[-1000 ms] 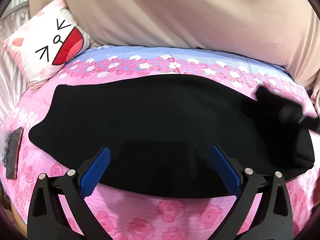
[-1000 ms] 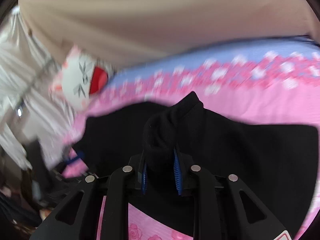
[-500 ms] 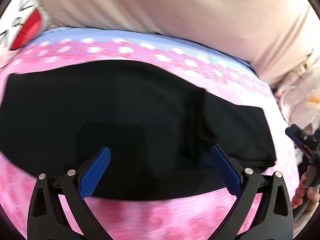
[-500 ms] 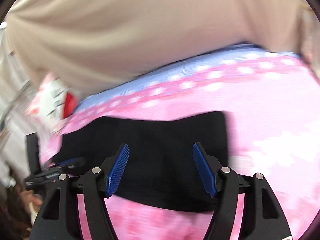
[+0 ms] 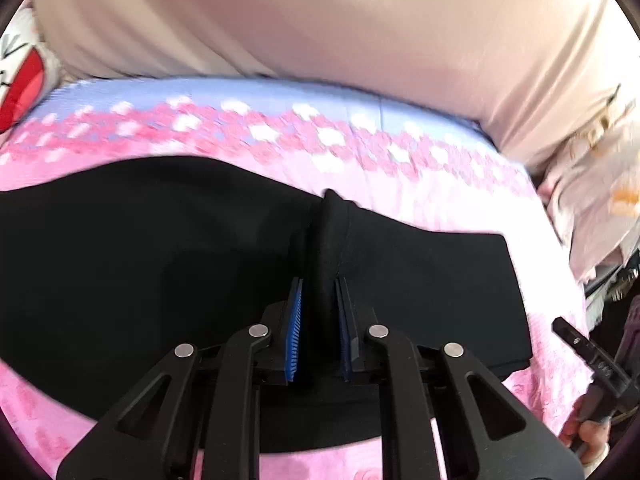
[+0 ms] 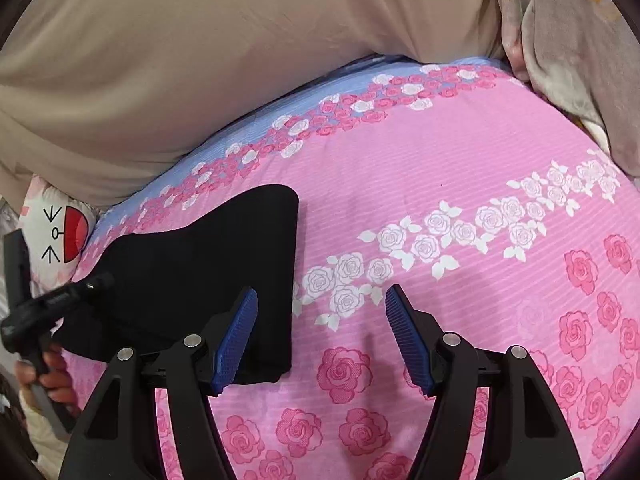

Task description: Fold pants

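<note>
Open pink bedsheet (image 6: 460, 168) right of the folded pants (image 6: 208, 264), beige bolster (image 6: 200, 60) walling the far edge

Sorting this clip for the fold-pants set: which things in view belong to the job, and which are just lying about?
Part of the job:
- black pants, lying on the bed
- left claw, shut on a pinched ridge of the pants
- right claw, open, nothing between its pads

Just lying about:
- pink rose bedsheet
- cartoon-face pillow
- beige bedding

Both wrist views look steeply down, close, sharing the black pants (image 5: 160, 260).
</note>
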Demonstrator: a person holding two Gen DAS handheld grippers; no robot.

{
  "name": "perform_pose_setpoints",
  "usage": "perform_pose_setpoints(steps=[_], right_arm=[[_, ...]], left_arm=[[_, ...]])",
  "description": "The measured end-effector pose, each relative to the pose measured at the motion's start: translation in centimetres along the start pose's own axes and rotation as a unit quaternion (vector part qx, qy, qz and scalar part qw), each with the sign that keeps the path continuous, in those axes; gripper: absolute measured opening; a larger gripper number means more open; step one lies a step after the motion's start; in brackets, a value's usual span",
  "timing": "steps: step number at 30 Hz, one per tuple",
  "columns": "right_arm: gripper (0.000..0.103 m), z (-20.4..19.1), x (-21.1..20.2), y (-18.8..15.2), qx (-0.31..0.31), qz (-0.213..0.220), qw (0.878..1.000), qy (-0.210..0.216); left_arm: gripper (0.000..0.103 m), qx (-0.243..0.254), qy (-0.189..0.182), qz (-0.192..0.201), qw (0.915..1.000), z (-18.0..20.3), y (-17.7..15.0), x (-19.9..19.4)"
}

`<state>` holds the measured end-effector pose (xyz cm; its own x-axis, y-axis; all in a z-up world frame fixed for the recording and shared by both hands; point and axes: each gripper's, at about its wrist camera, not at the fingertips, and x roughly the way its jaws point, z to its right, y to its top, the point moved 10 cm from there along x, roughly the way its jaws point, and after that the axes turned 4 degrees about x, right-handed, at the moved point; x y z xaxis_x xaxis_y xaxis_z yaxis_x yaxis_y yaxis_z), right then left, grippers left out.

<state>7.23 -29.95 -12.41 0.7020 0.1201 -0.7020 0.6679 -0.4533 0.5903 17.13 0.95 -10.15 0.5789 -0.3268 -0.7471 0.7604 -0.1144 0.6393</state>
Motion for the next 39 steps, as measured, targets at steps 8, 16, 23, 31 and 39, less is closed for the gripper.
perform_pose_setpoints(steps=[8,16,23,31,39], right_arm=[[0.074,-1.9,2.7,-0.2,0.003,-0.032,0.999,0.039],[0.074,-4.0,5.6,-0.5,0.002,-0.061,0.997,0.051],[0.074,-4.0,4.7,-0.7,0.005,-0.054,0.997,0.047],[0.076,-3.8,3.6,0.1,0.001,-0.033,0.999,0.04],[0.043,-8.4,1.6,1.0,-0.052,0.01,0.995,0.08]], left_arm=[[0.046,-0.038,0.068,-0.028,0.9966,-5.4,-3.8,0.2],[0.086,-0.003,-0.01,-0.018,0.9998,-0.3,-1.8,1.3],[0.015,-0.044,-0.065,-0.063,0.995,1.3,-2.5,4.1],[0.013,-0.05,0.002,0.006,0.9987,-3.4,-1.2,-0.7],[0.024,-0.028,0.066,-0.003,0.9974,-5.1,-3.2,0.3]])
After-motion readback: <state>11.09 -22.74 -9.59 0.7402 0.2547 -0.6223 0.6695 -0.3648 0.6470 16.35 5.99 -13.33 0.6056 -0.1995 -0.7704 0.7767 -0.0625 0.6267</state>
